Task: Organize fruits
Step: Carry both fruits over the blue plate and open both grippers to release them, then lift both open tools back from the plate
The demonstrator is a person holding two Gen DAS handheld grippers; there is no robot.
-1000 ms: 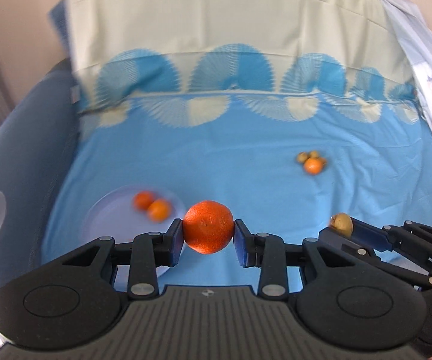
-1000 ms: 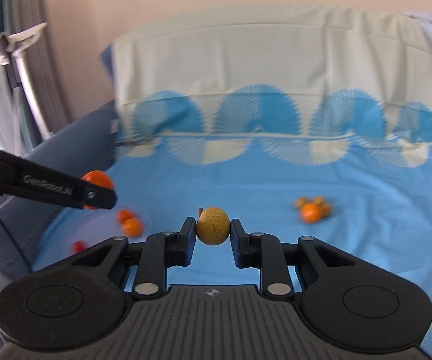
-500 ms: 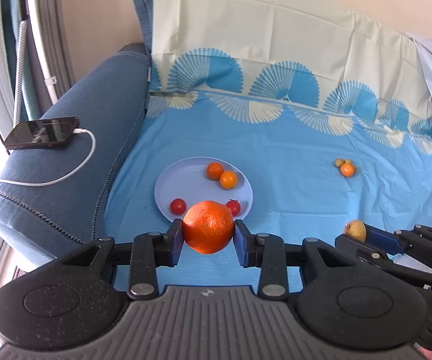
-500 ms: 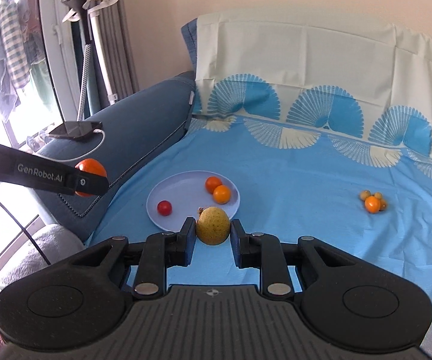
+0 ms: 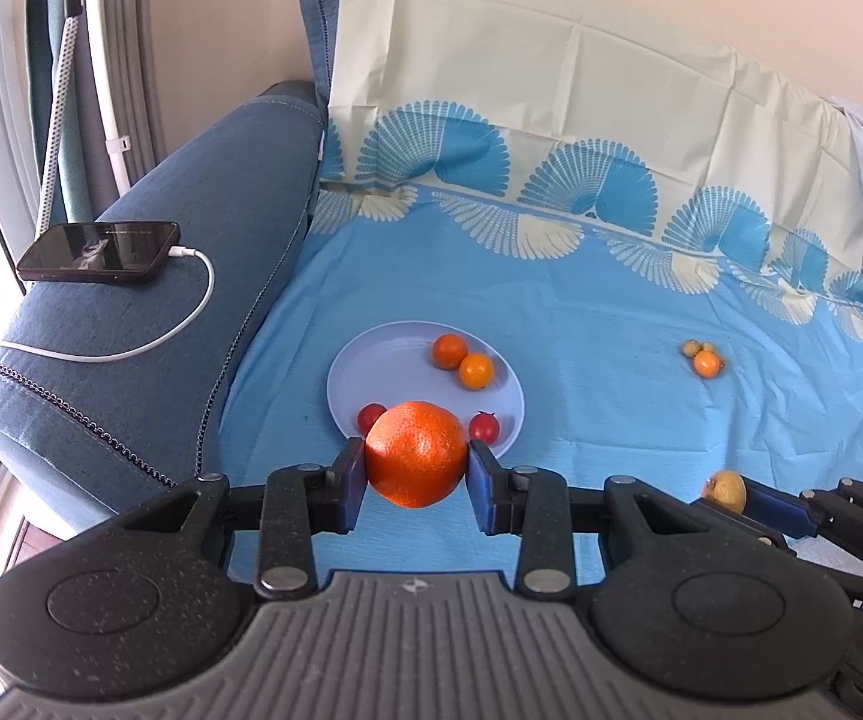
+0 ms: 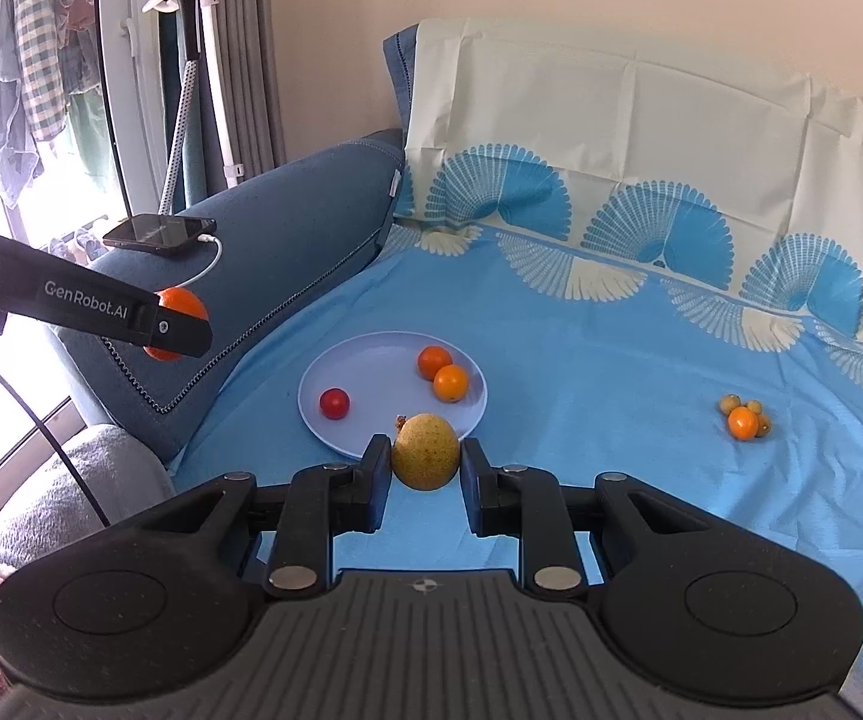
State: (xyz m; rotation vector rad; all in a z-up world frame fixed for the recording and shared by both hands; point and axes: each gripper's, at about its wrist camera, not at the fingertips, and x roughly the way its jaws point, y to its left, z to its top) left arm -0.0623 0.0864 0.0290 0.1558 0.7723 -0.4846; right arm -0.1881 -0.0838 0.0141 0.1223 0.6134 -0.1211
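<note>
My left gripper (image 5: 416, 474) is shut on a large orange (image 5: 416, 453), held above the near rim of a pale blue plate (image 5: 383, 369). On the plate lie two small oranges (image 5: 464, 360) and two red tomatoes (image 5: 484, 426). My right gripper (image 6: 425, 465) is shut on a yellow-green pear-like fruit (image 6: 425, 450), in front of the same plate (image 6: 365, 372). A cluster of one small orange and several yellowish fruits (image 6: 744, 417) lies on the blue sheet to the right. The left gripper (image 6: 179, 324) with its orange shows at the left of the right wrist view.
A blue sofa armrest (image 5: 149, 276) stands left of the plate, with a black phone (image 5: 98, 252) and white cable on it. A patterned blue sheet (image 5: 581, 312) covers the seat and back. A garment steamer pole (image 6: 191, 60) and window stand at far left.
Both views have swung left: the plate moved from the left edge toward the centre, and the armrest with the phone came into sight. Both grippers kept their fruits.
</note>
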